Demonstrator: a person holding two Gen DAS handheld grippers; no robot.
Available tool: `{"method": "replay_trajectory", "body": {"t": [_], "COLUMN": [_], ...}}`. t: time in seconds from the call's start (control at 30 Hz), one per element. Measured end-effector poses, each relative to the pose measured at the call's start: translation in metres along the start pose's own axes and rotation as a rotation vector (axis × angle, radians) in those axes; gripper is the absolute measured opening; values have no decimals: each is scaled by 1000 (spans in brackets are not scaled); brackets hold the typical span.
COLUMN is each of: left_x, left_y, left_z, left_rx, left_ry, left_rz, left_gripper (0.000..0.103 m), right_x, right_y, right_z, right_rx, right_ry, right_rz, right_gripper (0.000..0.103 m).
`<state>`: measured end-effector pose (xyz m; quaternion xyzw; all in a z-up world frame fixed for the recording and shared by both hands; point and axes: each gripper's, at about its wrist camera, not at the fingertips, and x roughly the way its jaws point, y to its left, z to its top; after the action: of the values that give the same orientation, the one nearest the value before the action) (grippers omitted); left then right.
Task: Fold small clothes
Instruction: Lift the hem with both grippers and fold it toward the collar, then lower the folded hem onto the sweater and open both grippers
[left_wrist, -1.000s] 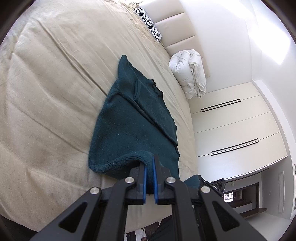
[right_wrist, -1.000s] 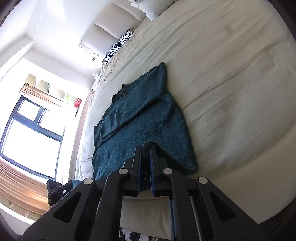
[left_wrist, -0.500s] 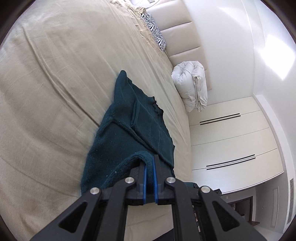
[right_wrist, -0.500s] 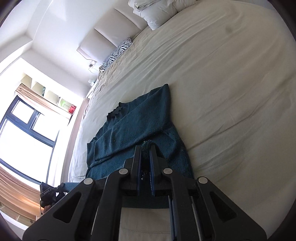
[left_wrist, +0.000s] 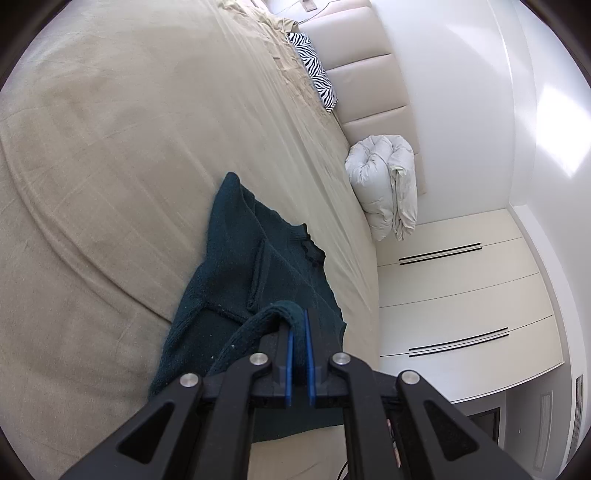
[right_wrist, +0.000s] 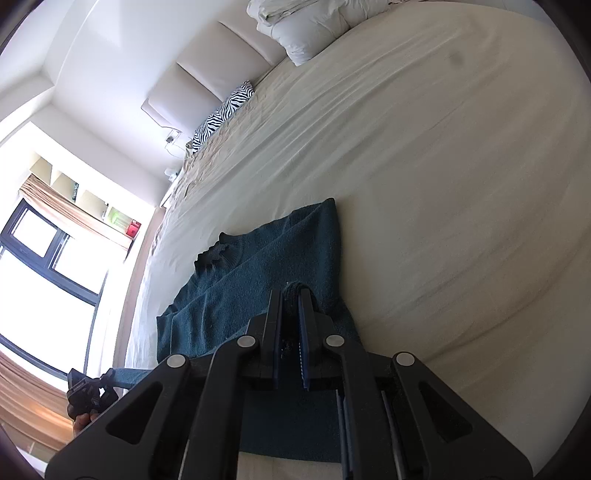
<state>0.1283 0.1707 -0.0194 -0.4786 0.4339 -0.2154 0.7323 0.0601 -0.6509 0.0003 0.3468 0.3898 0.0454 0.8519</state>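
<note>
1. Dark teal sweater, pinched in my left tongs: fuzzy, matt knit.
2. Beige bedsheet beneath them: smooth, faintly creased cloth.
3. My right tongs: matt black plastic, shiny metal rivets.
4. Wardrobe ahead-right: smooth, satin panels.

Dk teal sweater, beige sheet, b/w zebra pillow

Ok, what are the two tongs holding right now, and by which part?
Both hold the dark teal sweater: the left tongs and the right tongs are each shut on a bunched fold of its near, bottom edge.
</note>
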Motion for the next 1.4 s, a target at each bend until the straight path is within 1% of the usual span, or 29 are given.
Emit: {"method": "replay_trajectory", "body": {"t": [0.53, 0.77, 0.93, 1.17, 1.37, 1.4], "left_x": [50, 75, 88, 98, 108, 109], "left_y": [9, 20, 28, 36, 41, 42], "left_z": [55, 73, 83, 90, 95, 95], "left_rx": [-46, -71, -80, -106, -117, -123], "left_ry": [-25, -24, -18, -15, -7, -4], "left_rz": [12, 28, 48, 57, 81, 81], "left_gripper": [7, 7, 7, 7, 8, 10], "right_x": [88, 125, 144, 160, 175, 178], "right_y": [8, -2, -10, -15, -22, -24], "right_z": [55, 69, 74, 87, 98, 100], "right_rx": [5, 39, 56, 79, 133, 144], "right_ry": [-7, 2, 8, 2, 17, 23], "right_rz": [-51, -73, -83, -88, -113, -110], "right_gripper": [7, 7, 7, 7, 8, 9]}}
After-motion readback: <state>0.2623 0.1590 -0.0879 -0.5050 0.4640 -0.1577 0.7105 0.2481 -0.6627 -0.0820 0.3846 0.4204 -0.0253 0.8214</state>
